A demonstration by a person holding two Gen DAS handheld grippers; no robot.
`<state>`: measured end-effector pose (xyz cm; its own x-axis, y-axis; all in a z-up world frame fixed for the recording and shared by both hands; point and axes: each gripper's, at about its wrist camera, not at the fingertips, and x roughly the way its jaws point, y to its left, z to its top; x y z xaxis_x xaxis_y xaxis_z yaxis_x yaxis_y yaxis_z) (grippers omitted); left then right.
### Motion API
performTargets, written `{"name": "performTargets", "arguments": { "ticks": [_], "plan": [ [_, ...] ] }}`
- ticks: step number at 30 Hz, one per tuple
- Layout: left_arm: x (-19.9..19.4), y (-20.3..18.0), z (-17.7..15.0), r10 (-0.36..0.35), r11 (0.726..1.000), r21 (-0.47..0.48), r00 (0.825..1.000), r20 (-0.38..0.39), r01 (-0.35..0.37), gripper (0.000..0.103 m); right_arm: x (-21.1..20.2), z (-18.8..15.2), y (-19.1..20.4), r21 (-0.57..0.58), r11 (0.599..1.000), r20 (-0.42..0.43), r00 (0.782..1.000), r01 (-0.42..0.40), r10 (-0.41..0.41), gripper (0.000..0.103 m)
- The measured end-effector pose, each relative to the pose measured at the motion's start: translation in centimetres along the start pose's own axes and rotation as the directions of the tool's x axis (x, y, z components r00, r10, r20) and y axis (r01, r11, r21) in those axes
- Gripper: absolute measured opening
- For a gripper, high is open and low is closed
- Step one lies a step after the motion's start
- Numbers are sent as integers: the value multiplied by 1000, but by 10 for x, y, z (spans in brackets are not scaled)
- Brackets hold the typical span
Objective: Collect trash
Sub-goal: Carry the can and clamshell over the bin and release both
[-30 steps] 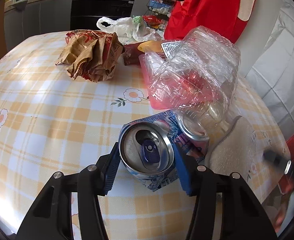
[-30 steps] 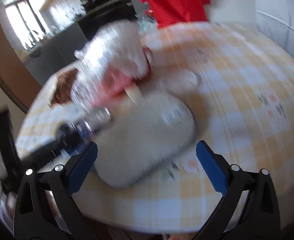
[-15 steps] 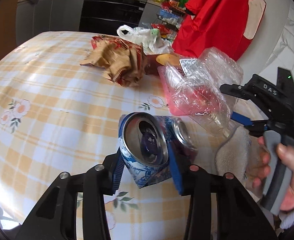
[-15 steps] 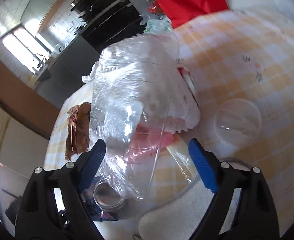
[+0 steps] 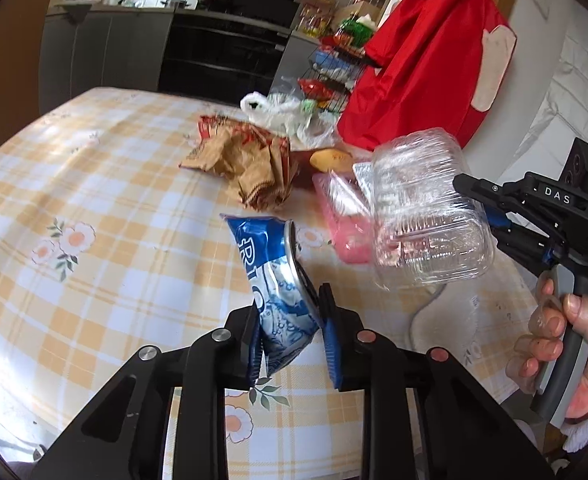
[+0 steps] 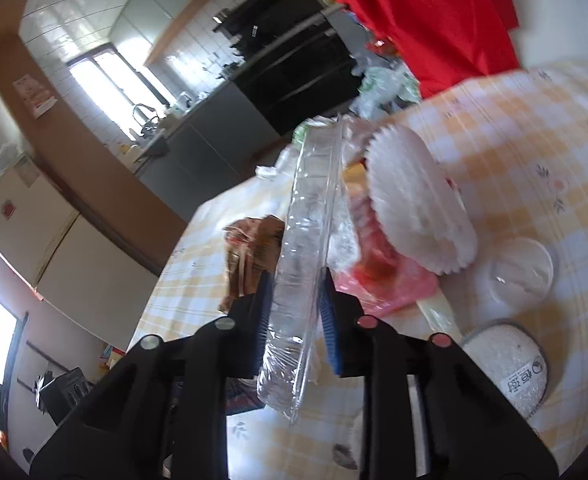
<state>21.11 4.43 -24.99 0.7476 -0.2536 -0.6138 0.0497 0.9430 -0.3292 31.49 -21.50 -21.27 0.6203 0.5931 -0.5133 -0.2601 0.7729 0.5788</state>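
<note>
Can [image 5: 282, 292] crushed between left gripper [image 5: 292, 336] pads.

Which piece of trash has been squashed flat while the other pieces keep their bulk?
The blue drink can, pinched in the left gripper. The clear plastic container in the right gripper and the crumpled brown paper bag keep their bulk.

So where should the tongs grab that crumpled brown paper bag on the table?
Grip the crumpled brown paper bag by one of its raised folds near the top, coming from above. It lies loose and bunched on the checked tablecloth, so a ridge sticking up probably gives more to pinch than its flat edges.
</note>
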Motion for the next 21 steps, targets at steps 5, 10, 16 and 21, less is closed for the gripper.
{"name": "performTargets", "arguments": {
  "ticks": [5,10,16,21],
  "plan": [
    [-16,-1,2,-13,1000,16,999,31,12,24,-13,2,20,-66,998,18,999,-25,27,19],
    [-33,0,5,-16,1000,12,998,60,15,24,-22,3,37,-116,993,16,999,-30,32,10],
    [-54,1,7,-14,1000,19,995,96,13,24,-33,5,52,-146,988,12,999,-45,47,10],
    [-73,2,7,-13,1000,18,993,118,11,24,-43,4,66,-156,986,-8,998,-63,63,10]
  ]
}}
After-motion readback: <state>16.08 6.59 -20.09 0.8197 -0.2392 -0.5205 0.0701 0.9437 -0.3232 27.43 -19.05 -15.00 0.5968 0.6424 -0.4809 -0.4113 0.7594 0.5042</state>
